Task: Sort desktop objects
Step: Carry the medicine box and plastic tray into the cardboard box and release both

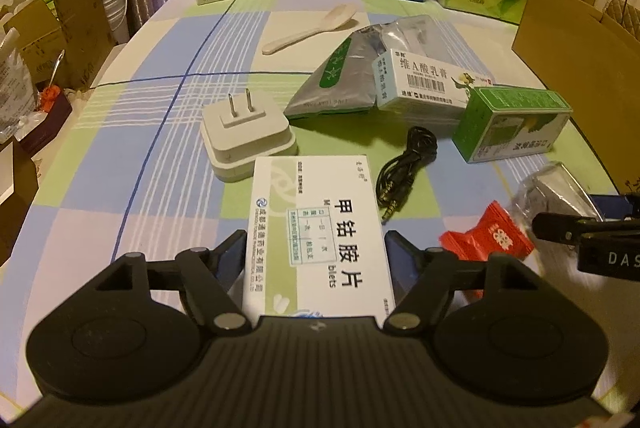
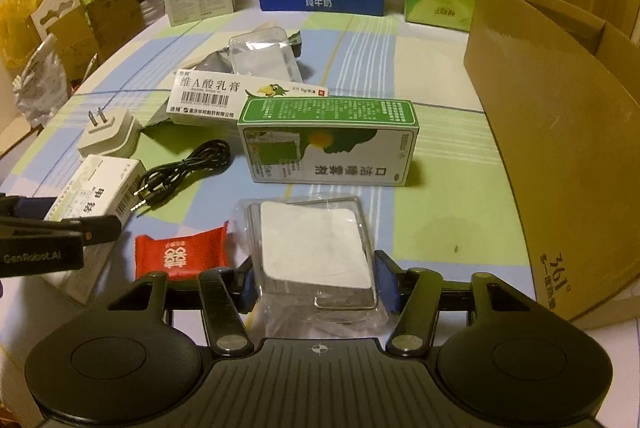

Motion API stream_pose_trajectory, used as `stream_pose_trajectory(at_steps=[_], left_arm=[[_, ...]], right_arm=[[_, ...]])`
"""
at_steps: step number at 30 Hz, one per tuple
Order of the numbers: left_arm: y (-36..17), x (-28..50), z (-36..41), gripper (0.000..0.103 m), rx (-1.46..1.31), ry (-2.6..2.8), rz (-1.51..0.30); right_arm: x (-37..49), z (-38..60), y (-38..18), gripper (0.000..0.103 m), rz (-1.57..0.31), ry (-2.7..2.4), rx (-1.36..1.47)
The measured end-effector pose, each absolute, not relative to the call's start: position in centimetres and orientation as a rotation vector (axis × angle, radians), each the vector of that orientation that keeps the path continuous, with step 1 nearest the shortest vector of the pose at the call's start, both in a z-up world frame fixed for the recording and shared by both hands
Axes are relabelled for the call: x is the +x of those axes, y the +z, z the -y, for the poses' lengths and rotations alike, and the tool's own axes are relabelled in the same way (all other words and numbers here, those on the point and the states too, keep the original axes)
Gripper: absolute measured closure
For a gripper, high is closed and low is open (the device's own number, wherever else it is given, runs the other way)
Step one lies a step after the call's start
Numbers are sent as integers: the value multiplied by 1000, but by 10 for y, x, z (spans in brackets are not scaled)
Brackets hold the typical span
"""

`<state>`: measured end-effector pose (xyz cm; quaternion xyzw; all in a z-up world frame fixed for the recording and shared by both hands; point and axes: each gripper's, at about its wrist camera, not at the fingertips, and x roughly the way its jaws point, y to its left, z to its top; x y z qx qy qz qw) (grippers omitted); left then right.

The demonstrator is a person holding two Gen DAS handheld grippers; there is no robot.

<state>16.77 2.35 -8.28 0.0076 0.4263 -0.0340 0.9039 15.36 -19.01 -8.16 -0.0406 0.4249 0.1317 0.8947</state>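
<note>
Left gripper (image 1: 316, 256) is clasping the white tablet carton (image 1: 316, 228); right gripper (image 2: 312, 278) is straddling the clear plastic packet (image 2: 316, 252), contact uncertain. Sorting is barely starting: most items are lying mid-surface, the brown cardboard box (image 2: 560, 155) standing at the right edge.

White tablet box (image 1: 318, 240) and clear-wrapped white pad (image 2: 316, 248), flat on tablecloth (image 1: 160, 131).

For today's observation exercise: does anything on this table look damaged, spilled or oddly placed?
Nothing is spilled or clearly damaged. Two oddities: the plug adapter lies on its back with prongs pointing up, and the silver pouch looks crumpled, partly under the long white box. The black cable lies loosely coiled.
</note>
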Motion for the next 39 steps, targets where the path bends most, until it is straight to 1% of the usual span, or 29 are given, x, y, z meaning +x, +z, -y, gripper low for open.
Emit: stream_pose_trajectory(at_steps=[4,15,18,23,32,39], left_arm=[[-87,170,-23,34,11,-58,-891],[-75,156,-23,36,1,-52,-868],[-65,148,-22,36,-2,-59,-848],[-36,141,-7,36,6,-94,-803],[27,132,68,36,43,-258,-711],[67,144,161,36,71,-438,-660]], right_arm=[[152,189,-80,53,-866,272,-84],[140,192,-62,54,-794,255,-82],[133,192,-48,54,-748,269,-93],[121,212,-6,54,-654,243,-81],[117,305,71,54,-563,109,-58],[118,381,87,54,-582,6,-35]])
